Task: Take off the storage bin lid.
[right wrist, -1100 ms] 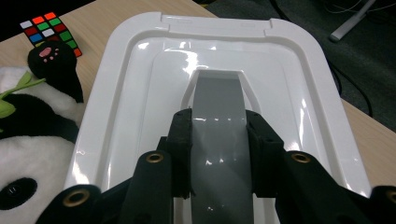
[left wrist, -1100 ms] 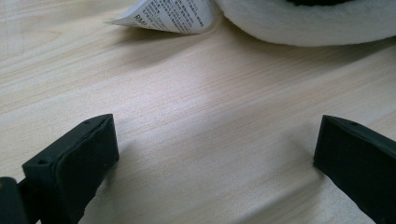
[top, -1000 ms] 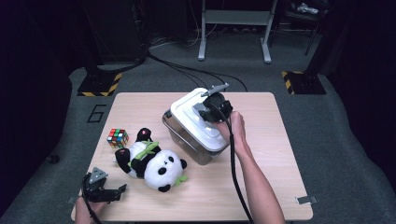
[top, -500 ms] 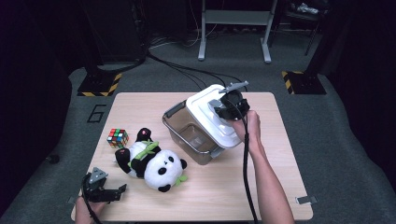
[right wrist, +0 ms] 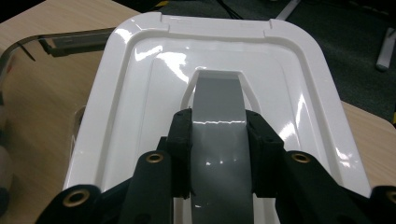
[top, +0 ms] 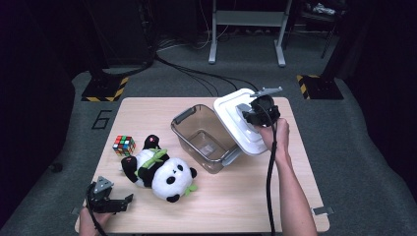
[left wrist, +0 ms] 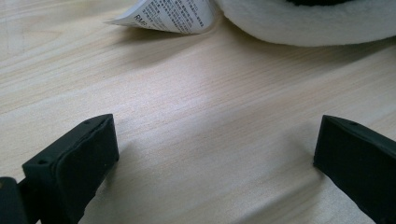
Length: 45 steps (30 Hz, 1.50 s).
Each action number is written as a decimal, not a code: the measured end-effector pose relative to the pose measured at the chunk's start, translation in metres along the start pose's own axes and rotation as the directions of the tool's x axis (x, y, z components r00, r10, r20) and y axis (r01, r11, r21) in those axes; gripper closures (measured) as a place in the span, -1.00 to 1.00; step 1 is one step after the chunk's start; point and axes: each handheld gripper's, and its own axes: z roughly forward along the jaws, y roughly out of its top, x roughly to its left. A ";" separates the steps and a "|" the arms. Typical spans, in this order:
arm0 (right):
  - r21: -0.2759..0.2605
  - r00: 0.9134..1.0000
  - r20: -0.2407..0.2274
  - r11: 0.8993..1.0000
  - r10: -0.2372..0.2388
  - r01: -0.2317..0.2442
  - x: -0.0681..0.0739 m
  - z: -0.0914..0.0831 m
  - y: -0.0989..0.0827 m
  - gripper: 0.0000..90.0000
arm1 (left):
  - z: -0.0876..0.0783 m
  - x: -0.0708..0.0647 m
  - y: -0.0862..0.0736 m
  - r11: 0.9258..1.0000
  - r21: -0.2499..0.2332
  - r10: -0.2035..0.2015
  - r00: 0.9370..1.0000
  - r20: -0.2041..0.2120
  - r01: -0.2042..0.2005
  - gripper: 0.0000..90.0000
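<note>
From the high view, the right gripper (top: 253, 112) holds the white lid (top: 239, 126) by its grey handle, tilted, with its low edge over the right rim of the clear bin (top: 201, 140) and its high edge toward the desk's (top: 236, 196) far right corner; the bin stands open at mid-desk, just left of the lid, so the lid most likely goes on rightward, onto bare desk near the right edge. The left gripper (top: 109, 202) rests at the near left corner, close to the panda (top: 160, 169), with a cube (top: 124, 145) farther back. In the left gripper view its jaws stand wide apart over bare wood, nothing between them, the panda's white plush (left wrist: 317, 21) just ahead. In the right gripper view the jaws are clamped on either side of the handle (right wrist: 219, 126), whose long axis runs straight away from the gripper across the lid (right wrist: 130, 107).
</note>
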 end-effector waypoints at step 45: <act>0.062 0.947 0.231 0.968 0.223 -0.243 -0.075 0.027 -0.068 0.47 | 0.000 0.000 0.000 1.000 0.000 0.000 1.000 0.000 0.000 -1.00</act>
